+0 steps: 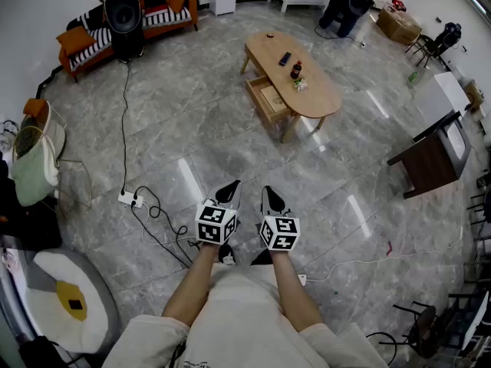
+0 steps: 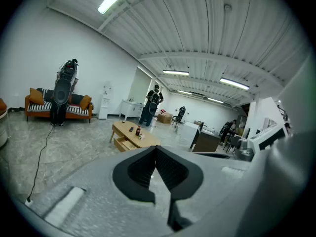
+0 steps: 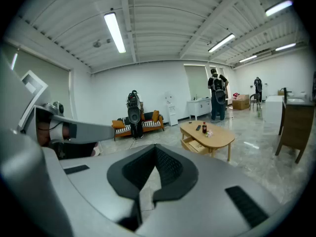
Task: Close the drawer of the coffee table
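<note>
The left gripper (image 2: 157, 149) is keeping its fingers (image 2: 140, 171) together at the tips, with nothing lying between them. The right gripper (image 3: 155, 147) is showing the same: fingers (image 3: 172, 168) meeting tip to tip, gripping nothing.

In the head view, both grippers are being held side by side, just apart and low in front of the person. They are pointing forward and slightly down over the grey marble floor (image 1: 230, 144). A white power strip (image 1: 130, 199) with a black cable is lying on the floor near the left gripper, on its left.

The coffee table (image 1: 311, 90) is standing well apart from both grippers, ahead and to the right. Neither gripper is touching it. Its drawer (image 1: 267, 98) is standing pulled out from the long side facing the person. On its surface, a dark bottle (image 1: 296, 70) is standing upright beside a dark remote (image 1: 285, 58).

Farther off, an orange sofa (image 1: 165, 14) is sitting against the far wall, with a black speaker (image 1: 123, 12) standing in front of it. A dark desk (image 1: 430, 159) is standing at the right.
</note>
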`<state>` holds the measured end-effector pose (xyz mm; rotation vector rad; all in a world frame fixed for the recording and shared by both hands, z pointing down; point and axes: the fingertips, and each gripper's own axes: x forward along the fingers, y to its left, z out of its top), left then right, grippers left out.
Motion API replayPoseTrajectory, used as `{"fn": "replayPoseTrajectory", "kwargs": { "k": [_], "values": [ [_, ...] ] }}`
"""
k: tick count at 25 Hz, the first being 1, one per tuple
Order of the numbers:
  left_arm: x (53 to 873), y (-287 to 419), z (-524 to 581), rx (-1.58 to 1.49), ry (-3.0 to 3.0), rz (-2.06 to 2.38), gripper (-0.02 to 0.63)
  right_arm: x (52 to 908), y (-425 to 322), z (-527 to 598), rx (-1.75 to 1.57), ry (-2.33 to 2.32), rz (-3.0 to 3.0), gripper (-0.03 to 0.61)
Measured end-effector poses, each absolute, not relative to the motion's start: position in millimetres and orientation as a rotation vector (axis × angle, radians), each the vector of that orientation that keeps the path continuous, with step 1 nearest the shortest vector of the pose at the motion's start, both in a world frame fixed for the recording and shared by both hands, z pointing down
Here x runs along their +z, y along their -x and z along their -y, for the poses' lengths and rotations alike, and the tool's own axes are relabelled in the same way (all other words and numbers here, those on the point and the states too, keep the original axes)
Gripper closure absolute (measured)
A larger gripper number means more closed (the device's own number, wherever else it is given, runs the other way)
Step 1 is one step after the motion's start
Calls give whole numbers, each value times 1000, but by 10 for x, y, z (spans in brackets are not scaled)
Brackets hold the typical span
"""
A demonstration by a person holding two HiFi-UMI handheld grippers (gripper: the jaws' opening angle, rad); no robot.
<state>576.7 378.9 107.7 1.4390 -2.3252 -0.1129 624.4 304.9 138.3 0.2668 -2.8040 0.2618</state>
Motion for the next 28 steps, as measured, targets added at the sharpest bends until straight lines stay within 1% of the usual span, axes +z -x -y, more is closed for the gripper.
{"fn": "replayPoseTrajectory", "kwargs": {
  "k": [7, 12, 16, 20, 28],
  "values": [
    [1070, -5554, -3929, -143, -1421, 2343, 606, 1244, -6044, -3112, 186, -278, 2811, 563],
    [1120, -5387, -3929, -138, -1396, 2350, 606, 1307, -5869, -3080, 173, -253, 2799, 563],
    [1131, -5134, -3931, -124, -1368, 2366, 606, 1415, -5615, -3012, 205, -253, 2782, 563],
    [1137, -4919, -3881, -109, -1345, 2372, 606, 1385, -5325, -2850, 308, -273, 2800, 563],
    [1230, -4414, -3496, -113, -1335, 2363, 606, 1334, -4714, -2437, 354, -217, 2818, 563]
  ]
}}
